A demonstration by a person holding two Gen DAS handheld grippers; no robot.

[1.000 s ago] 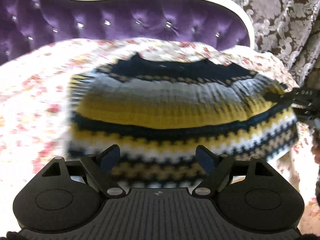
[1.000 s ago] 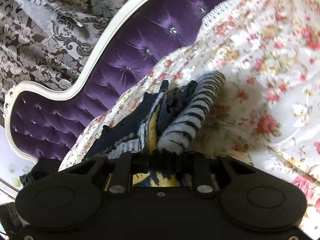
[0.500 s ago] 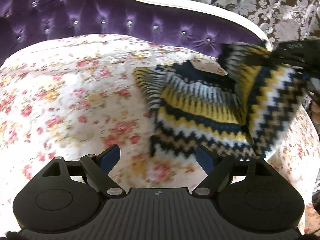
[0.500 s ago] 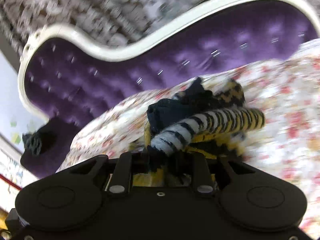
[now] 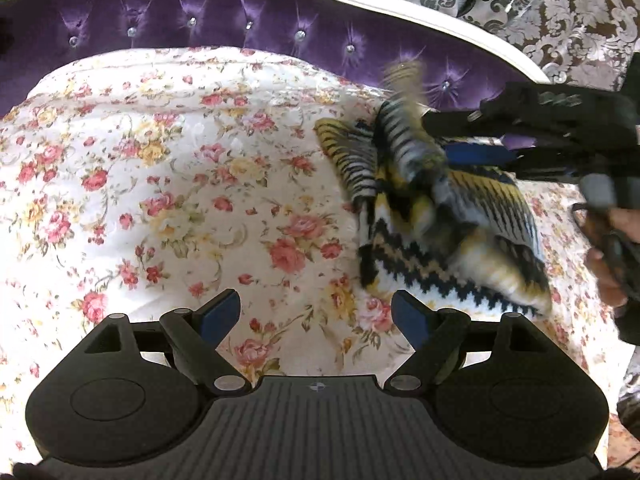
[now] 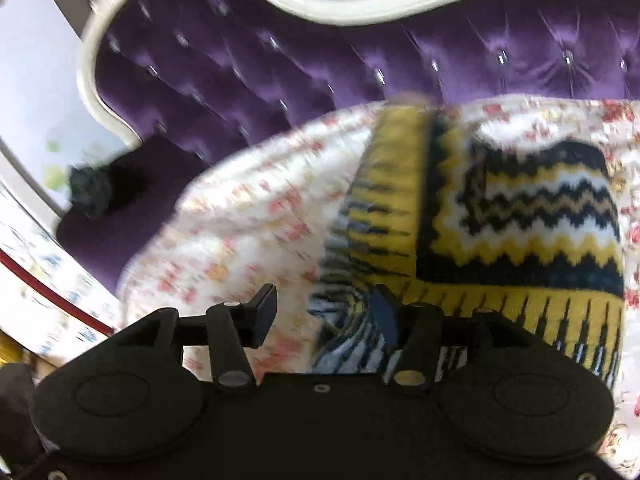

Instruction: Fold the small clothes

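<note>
From my left wrist feed I see even, bright light, with only the sweater (image 5: 444,216) smeared at 2 o'clock. My right wrist feed blurs throughout, and the headboard (image 6: 360,64) bows at 12 o'clock.

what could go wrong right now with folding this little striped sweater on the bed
1. The right gripper is open, and the sweater looks bunched and blurred mid-motion, so the fold may land crooked or fall open.
2. One striped sleeve sticks up loose and could end up outside the fold.
3. The left gripper is open over the floral bedspread, pinning nothing, so the sweater may slide.
</note>
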